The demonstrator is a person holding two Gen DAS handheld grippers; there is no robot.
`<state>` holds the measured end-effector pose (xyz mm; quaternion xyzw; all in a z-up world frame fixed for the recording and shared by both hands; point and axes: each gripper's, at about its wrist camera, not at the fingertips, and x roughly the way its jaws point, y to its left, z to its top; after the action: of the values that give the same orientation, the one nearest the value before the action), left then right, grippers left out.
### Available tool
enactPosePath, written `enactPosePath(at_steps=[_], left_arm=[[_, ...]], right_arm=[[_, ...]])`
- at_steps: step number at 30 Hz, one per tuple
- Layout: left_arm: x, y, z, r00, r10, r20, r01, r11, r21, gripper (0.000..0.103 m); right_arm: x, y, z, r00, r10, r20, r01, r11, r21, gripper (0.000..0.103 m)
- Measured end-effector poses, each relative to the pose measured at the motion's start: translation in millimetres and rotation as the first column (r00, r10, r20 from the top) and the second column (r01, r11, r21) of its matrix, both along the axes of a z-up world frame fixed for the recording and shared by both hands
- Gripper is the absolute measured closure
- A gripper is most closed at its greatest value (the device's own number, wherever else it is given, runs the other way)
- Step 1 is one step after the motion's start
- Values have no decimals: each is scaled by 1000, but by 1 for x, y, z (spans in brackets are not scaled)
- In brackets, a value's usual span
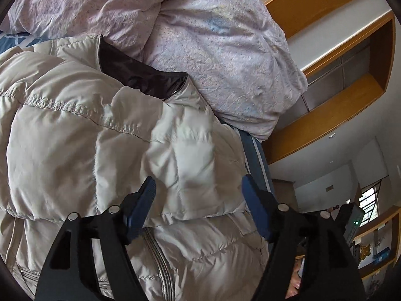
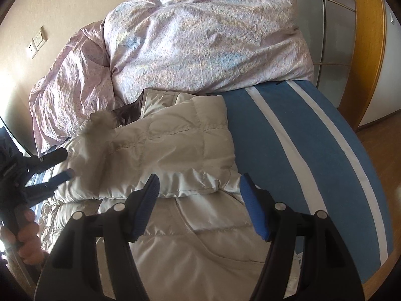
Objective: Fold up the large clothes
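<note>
A cream puffy down jacket point(image 1: 82, 135) with a dark lining at the collar point(image 1: 140, 72) lies partly folded on the bed. It also shows in the right wrist view point(image 2: 175, 148), with a fur trim point(image 2: 100, 123) at its left. My left gripper point(image 1: 199, 188) is open and empty, hovering just above the jacket. It also shows at the left of the right wrist view point(image 2: 66, 163). My right gripper point(image 2: 199, 188) is open and empty above the jacket's folded edge.
A crumpled lilac duvet point(image 2: 200, 40) is piled at the far side of the bed, touching the jacket's collar. The blue sheet with white stripes point(image 2: 300, 150) lies bare to the right. A wooden bed frame point(image 1: 325, 115) and wall sockets point(image 2: 36, 42) are beyond.
</note>
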<state>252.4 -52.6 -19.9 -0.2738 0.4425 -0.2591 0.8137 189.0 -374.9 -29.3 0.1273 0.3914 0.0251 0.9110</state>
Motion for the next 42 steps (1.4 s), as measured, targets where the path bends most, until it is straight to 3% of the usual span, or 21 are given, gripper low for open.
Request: enactPosePath(at_steps=[3,5,10,12,14,16,19,24,27,29,31,33,35,39,42], left_arm=[[-8,6,7,999,-39,7,39,999,-34,19],[-20,20,18,998,-41,52,43,999,-30,15],[-52,71,38,985,28,169,-46,994,104,10],[-66,91,41,973,66,222,-115,970,215,10],[-83,114,37,955,105,276,-195,925,325,10],[-95,137,30,949,135,283,-243,888,391,10],[-110,174,15,950,178,257,-278,857,434,10],[-121,220,-3,940,267,213,-337,824,456,10],[-122,236,-9,935,301,187,-354,826,438,10],[-119,241,-11,934,314,173,-358,829,429,10],[-119,241,-12,934,316,168,-358,833,423,10],[-119,240,-13,936,309,171,-353,835,423,10],[-119,239,-14,938,301,173,-347,833,431,10],[-117,238,-18,940,298,166,-341,832,438,10],[-116,241,-20,940,302,160,-342,829,443,10]], right_arm=[[5,6,6,1000,27,0,-27,999,29,36],[10,11,11,998,60,-2,-60,995,79,36],[30,41,14,984,178,-21,-170,964,202,38],[42,58,9,975,217,-45,-202,952,228,41],[56,72,3,966,248,-75,-220,939,265,45],[66,80,-5,961,255,-104,-215,931,295,48],[79,90,-15,956,257,-142,-200,925,323,50],[90,98,-32,953,238,-189,-171,934,313,52],[94,101,-37,946,260,-195,-182,921,344,67],[92,107,-31,952,261,-162,-199,925,324,86],[89,113,-19,961,257,-102,-218,931,291,90],[81,115,-5,968,248,-32,-232,937,260,91],[79,116,-2,973,229,-21,-219,951,218,91],[89,111,-32,972,170,-160,-140,973,184,91],[95,107,-49,970,145,-195,-106,975,196,90]])
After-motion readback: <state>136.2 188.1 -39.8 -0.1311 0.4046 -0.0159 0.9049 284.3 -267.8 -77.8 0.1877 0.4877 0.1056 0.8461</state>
